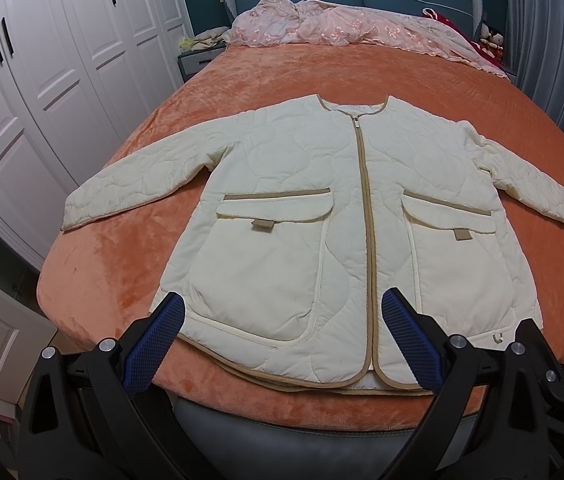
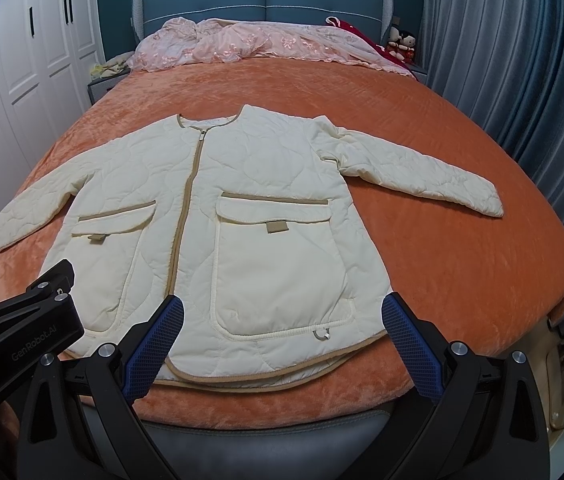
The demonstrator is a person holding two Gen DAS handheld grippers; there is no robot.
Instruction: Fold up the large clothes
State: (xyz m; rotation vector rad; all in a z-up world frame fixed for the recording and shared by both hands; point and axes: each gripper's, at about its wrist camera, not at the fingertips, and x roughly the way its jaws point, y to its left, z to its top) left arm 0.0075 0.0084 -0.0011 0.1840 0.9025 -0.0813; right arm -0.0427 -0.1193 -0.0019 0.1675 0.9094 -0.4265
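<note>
A cream quilted jacket [image 1: 321, 216] lies flat on the orange bedspread [image 1: 361, 76], sleeves spread.

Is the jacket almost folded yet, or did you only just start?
Only just starting. Done: the cream quilted jacket lies spread flat and zipped on the orange bed cover, both sleeves out. In hand: nothing; the left claw and right claw are open near the hem, gripping no fabric. Left: folding in the sleeves, then the body.
</note>
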